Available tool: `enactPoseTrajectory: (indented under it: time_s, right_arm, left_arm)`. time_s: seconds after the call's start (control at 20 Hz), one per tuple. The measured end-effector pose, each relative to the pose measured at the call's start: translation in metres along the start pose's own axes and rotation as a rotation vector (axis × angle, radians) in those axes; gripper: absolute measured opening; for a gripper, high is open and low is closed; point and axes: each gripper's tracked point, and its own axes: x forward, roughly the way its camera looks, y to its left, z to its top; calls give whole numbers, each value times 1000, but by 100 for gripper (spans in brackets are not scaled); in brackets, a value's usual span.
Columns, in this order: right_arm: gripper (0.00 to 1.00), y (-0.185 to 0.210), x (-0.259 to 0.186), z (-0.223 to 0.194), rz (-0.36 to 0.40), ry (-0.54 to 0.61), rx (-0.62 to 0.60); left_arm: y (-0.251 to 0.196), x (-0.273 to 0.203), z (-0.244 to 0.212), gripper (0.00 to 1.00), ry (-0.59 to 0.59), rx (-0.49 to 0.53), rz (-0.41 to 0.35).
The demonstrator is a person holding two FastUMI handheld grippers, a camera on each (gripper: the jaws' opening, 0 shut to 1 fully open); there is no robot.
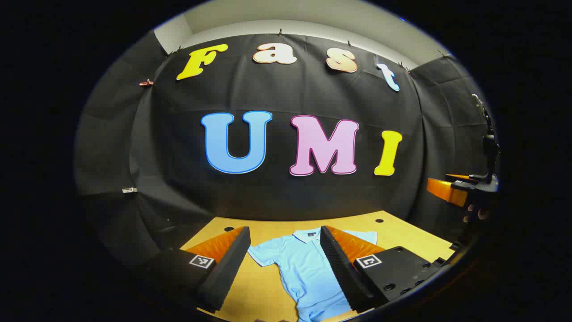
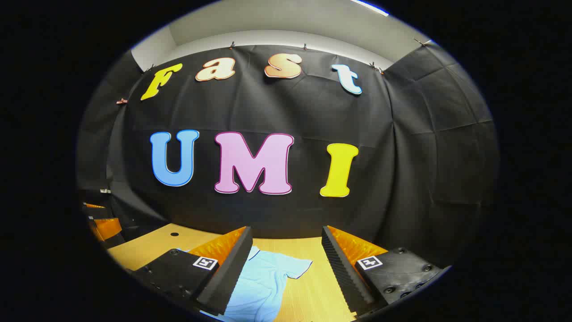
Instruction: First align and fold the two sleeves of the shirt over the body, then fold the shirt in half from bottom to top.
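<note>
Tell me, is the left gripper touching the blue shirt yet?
Cannot tell. In the left gripper view the left gripper is open with the shirt lying flat on the table between its fingers, but a gap or contact isn't plain.

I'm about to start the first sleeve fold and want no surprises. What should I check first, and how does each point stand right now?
1. Shirt lies flat on the table, collar away from the grippers: ok.
2. Sleeves spread out, none folded yet: ok; one sleeve lies open in the right gripper view.
3. Left gripper open, nothing between its fingers: ok.
4. Right gripper open, nothing between its fingers: ok.
5. Both grippers above the cloth, not touching it: ok.
6. Shirt hem straight: cannot tell, it runs out of view.
</note>
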Motion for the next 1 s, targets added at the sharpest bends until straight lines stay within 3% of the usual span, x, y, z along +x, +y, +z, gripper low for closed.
enactPoseTrajectory:
  time_s: [0.15,0.45,1.0]
  right_arm:
    - [94,4,2,-7,26,19,-8]
    - [97,4,11,-25,36,65,6]
    - [97,-16,34,-52,15,137,10]
  left_arm:
    - [-3,-1,-2,99,6,-37,7]
    - [-8,7,-3,99,12,-19,16]
    - [-23,27,-5,99,24,-8,0]
